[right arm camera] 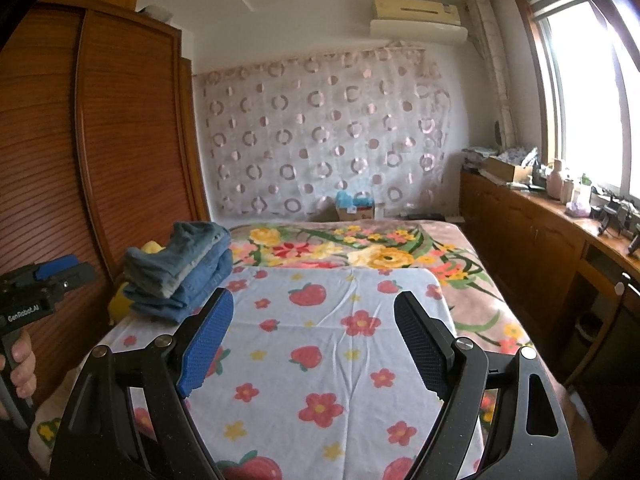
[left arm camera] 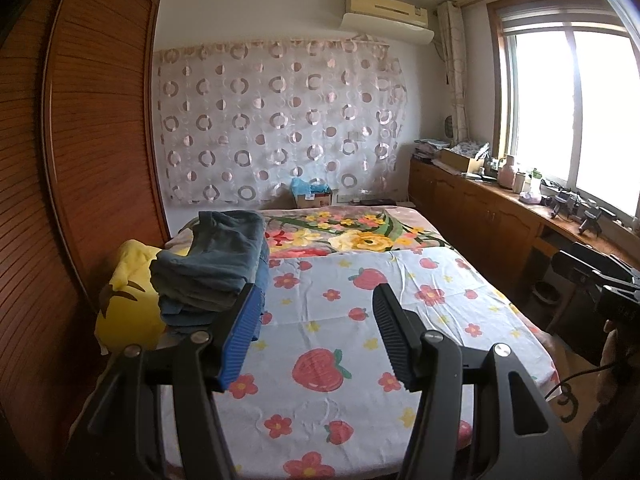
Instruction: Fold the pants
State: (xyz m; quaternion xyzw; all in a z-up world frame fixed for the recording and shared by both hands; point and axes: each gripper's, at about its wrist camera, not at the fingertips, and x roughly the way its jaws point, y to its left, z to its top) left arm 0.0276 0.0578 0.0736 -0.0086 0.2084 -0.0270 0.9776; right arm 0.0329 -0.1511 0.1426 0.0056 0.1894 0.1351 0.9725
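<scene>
A stack of folded blue and grey denim pants (left arm camera: pixel 216 264) (right arm camera: pixel 182 268) lies at the left edge of the bed, partly on a yellow cushion (left arm camera: pixel 128 300). My left gripper (left arm camera: pixel 316 300) hovers open over the strawberry-print sheet (left arm camera: pixel 340 320), its blue pad just right of the stack, nothing between the fingers. My right gripper (right arm camera: pixel 314 308) is also open and empty above the same sheet (right arm camera: pixel 320 360), to the right of the stack. The left gripper's body (right arm camera: pixel 40 292) and the hand holding it show at the right wrist view's left edge.
A wooden wardrobe (left arm camera: pixel 80 160) runs along the bed's left side. A floral blanket (left arm camera: pixel 360 232) covers the far half of the bed. A low wooden cabinet (right arm camera: pixel 540 232) with clutter stands under the window on the right. A cardboard box (left arm camera: pixel 314 198) sits beyond the bed.
</scene>
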